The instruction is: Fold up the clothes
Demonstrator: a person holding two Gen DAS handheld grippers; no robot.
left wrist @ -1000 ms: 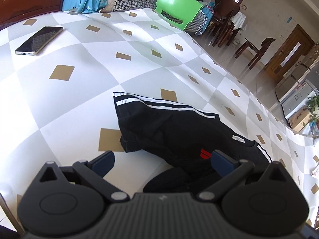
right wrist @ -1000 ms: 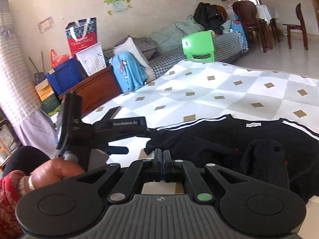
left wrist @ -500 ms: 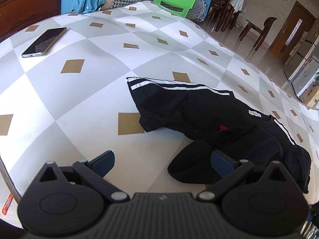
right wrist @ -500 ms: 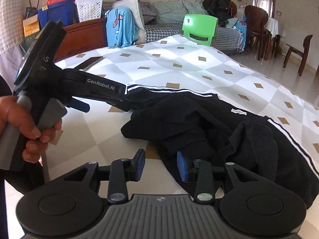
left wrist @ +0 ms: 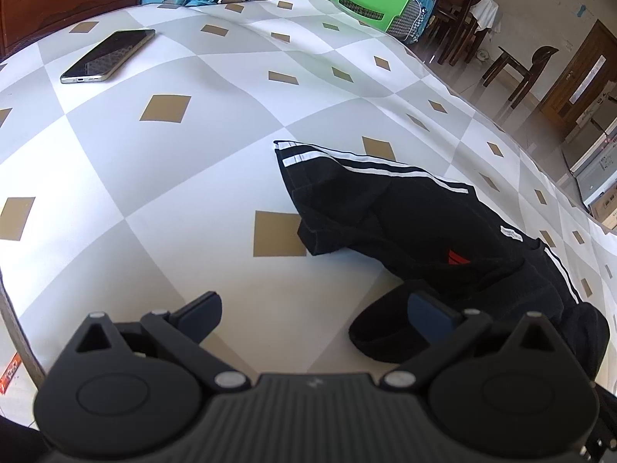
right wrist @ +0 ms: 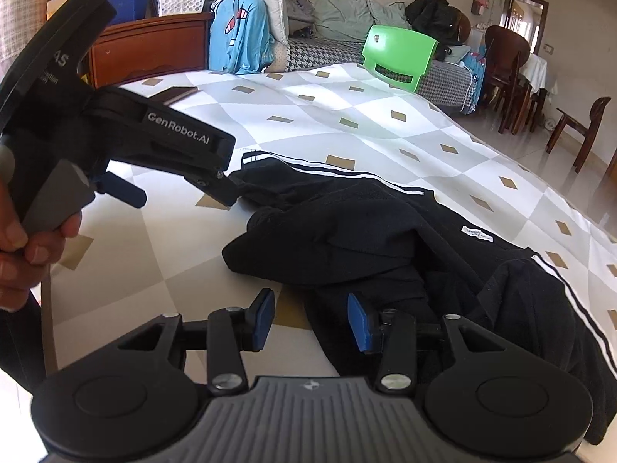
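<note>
A crumpled black garment with white stripes and a small red logo lies on the checked tablecloth; it also shows in the right wrist view. My left gripper is open and empty, above the near edge of the table, with a black fold by its right finger. My right gripper is open and empty, with the garment's near edge just ahead of it. The left gripper also shows in the right wrist view, held in a hand above the garment's left end.
A phone lies on the far left of the table. A green plastic chair stands beyond the far edge. A wooden cabinet, a couch with clothes and dining chairs are behind. The table's near edge drops to floor.
My right gripper has opened from shut and moved down close to the garment. My left gripper stayed open and has shifted slightly above the table.
</note>
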